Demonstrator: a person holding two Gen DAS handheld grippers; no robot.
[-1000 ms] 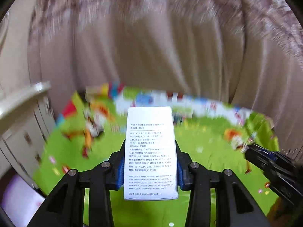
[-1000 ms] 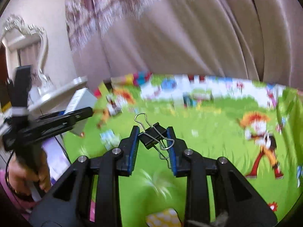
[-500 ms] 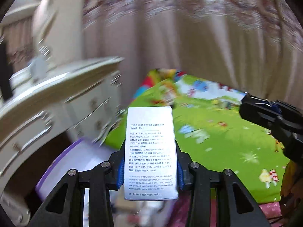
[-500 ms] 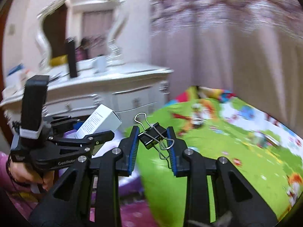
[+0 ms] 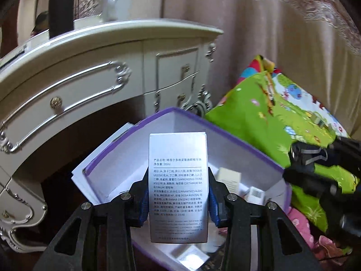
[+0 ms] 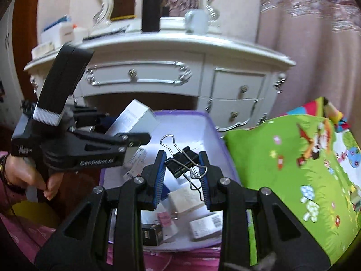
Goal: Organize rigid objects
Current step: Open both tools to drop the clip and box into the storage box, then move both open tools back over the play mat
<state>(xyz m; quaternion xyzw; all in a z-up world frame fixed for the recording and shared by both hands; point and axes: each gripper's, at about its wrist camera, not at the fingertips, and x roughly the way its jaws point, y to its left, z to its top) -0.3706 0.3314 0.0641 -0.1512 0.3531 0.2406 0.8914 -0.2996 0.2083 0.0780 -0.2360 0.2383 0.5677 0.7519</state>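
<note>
My left gripper (image 5: 178, 194) is shut on a tall white carton (image 5: 177, 180) with printed text, held upright over an open purple-edged box (image 5: 225, 133). My right gripper (image 6: 181, 171) is shut on a black binder clip (image 6: 182, 160) with wire handles, held above the same purple box (image 6: 209, 122). The box holds several small cartons, a pink clip (image 6: 164, 219) and a dark item. The left gripper with its carton (image 6: 135, 117) shows at the left of the right wrist view. The right gripper (image 5: 315, 164) shows at the right edge of the left wrist view.
A white dresser (image 5: 94, 72) with silver trim stands behind the box; a mug (image 6: 196, 21) and a black bottle (image 6: 151, 4) stand on top. A green cartoon-print mat (image 6: 293, 169) lies to the right. Curtains (image 5: 282, 33) hang behind. Pink fabric lies below.
Both grippers swung left, away from the green mat, and now hang over the purple box in front of the dresser. Each still holds its object.
</note>
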